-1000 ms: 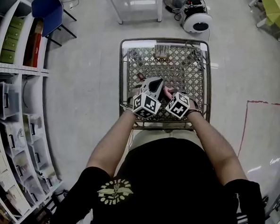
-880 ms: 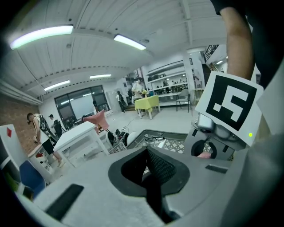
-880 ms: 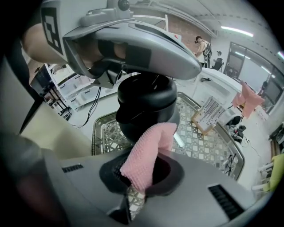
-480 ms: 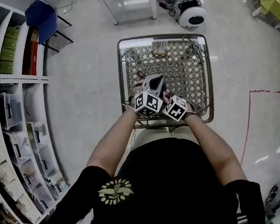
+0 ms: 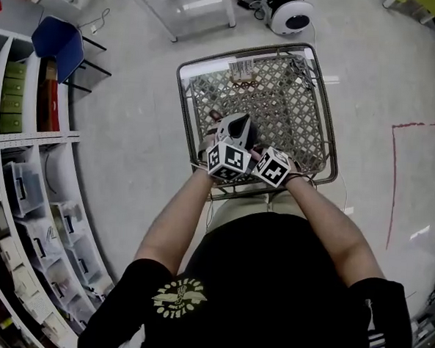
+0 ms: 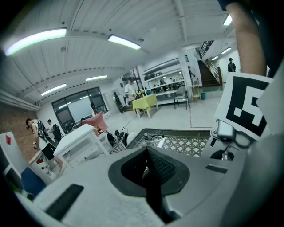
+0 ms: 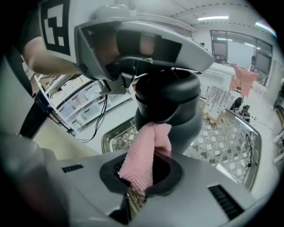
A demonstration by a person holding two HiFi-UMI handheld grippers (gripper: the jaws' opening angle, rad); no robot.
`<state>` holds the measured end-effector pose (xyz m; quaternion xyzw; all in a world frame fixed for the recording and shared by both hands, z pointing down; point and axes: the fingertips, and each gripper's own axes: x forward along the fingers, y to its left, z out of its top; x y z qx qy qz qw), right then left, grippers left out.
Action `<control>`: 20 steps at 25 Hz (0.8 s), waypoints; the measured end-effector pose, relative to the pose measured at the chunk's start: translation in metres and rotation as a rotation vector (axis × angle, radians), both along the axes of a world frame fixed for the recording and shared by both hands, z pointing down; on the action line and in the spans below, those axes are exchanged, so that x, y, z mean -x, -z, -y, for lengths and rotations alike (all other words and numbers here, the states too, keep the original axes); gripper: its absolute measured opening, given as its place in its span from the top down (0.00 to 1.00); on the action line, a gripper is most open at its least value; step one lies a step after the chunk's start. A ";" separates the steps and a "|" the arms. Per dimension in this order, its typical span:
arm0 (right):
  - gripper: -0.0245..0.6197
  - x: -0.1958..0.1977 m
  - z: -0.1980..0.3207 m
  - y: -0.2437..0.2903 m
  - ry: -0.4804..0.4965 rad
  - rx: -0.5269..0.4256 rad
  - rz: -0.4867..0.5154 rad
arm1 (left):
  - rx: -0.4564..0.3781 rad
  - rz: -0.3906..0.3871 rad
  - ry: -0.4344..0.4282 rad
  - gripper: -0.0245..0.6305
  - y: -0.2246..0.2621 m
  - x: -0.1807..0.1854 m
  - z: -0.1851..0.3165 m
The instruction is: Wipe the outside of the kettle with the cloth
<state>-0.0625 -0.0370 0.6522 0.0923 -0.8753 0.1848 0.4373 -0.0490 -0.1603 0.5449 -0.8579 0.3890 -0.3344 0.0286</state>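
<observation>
Kettle (image 7: 166, 106): dark grey and upright, held up over the cart (image 5: 284, 50), not standing on any surface. In the head view it (image 5: 239, 127) sits just ahead of both marker cubes.
Left claw (image 6: 148, 170): pressed together. Its own view shows only dark pads meeting, but the right gripper view shows it at the kettle's top, so I judge you hold the kettle there.
Right claw (image 7: 142, 177): pinching the pink cloth (image 7: 144, 155), which sticks up past the tips.
Cloth to kettle: the free end lies against the lower front of the body.
Key relation: the kettle is straight ahead of your right claw, just beyond the tips, with its long axis vertical, across your line of reach.
Next move, as I judge it: sweep the right claw round the wall while your left turns fresh sides toward the cloth.
Risk: the pinch on the cloth is narrow, so rubbing may drag it out.
</observation>
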 end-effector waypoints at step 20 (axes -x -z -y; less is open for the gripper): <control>0.92 -0.039 0.061 -0.016 0.262 -0.138 -0.118 | 0.065 0.065 0.083 0.95 -0.015 0.000 0.008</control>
